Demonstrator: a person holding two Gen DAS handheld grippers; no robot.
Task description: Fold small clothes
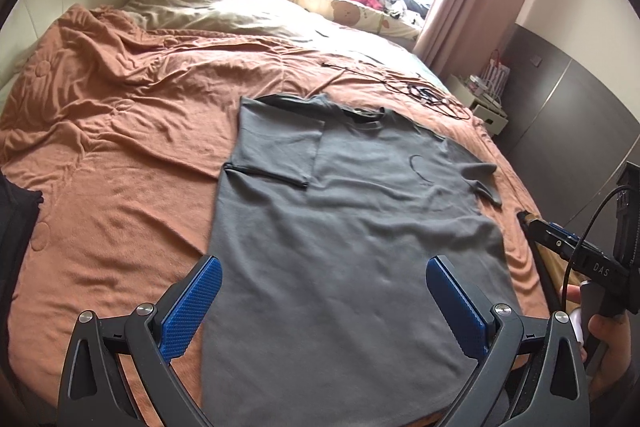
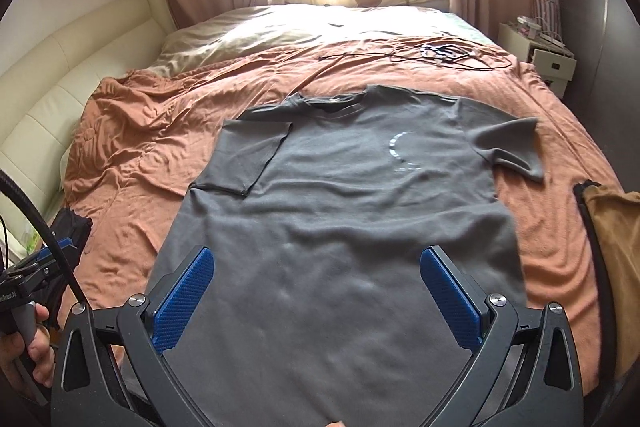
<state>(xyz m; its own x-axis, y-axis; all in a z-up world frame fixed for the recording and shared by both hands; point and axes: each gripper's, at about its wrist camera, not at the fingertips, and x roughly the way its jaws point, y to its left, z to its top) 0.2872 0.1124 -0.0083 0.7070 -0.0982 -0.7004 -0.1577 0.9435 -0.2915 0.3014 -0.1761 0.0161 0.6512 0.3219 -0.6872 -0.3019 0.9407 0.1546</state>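
A grey T-shirt (image 1: 344, 227) lies flat on the orange bedspread (image 1: 120, 155), collar away from me. It also shows in the right wrist view (image 2: 340, 227). Its left sleeve (image 2: 248, 155) is folded inward over the body; its right sleeve (image 2: 508, 147) lies spread out. My left gripper (image 1: 322, 267) is open and empty, hovering over the shirt's lower hem. My right gripper (image 2: 316, 259) is open and empty, also above the lower part of the shirt. The right gripper's body shows at the right edge of the left wrist view (image 1: 592, 267).
A tangle of black cable (image 2: 440, 55) lies on the bed beyond the collar. A tan cloth item (image 2: 612, 247) sits at the bed's right edge, a dark garment (image 1: 16, 227) at the left. A white nightstand (image 2: 536, 55) stands far right; pillows and toys lie by the window.
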